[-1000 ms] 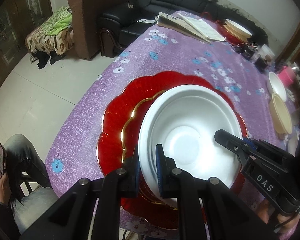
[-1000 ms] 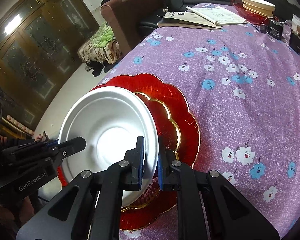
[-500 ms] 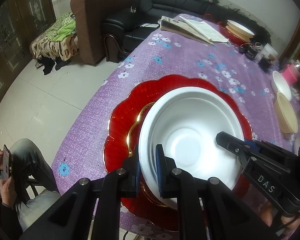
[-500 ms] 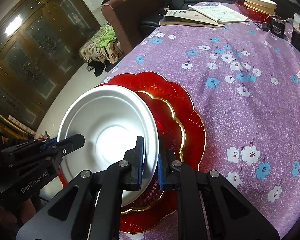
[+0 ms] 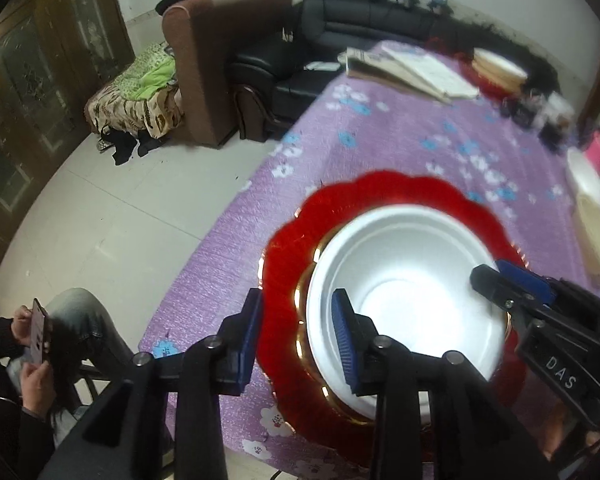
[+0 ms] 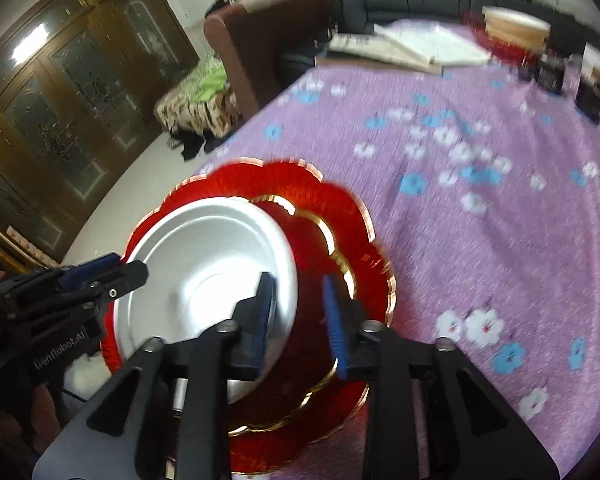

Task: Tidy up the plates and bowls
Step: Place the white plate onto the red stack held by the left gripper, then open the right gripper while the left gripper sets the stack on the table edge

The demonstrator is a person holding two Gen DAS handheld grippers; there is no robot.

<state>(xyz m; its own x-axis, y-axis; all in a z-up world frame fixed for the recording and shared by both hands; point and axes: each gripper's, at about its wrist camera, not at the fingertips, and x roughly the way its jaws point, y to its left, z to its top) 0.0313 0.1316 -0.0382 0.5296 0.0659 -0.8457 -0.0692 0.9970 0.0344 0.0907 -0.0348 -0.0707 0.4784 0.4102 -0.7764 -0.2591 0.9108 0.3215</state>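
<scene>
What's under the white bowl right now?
The white bowl sits on a small red plate, stacked on a large red plate. The plates' centres are covered.

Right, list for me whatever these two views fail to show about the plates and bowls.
- Left wrist view: the near rim of the white bowl is hidden behind the left gripper, whose jaws are open.
- Right wrist view: the near part of the small red plate is covered by the right gripper, jaws also open.
- Both views: the stack of plates at the far end of the table is blurred by motion; no count possible.
- Left wrist view: the beige bowl is smeared near the edge.
</scene>
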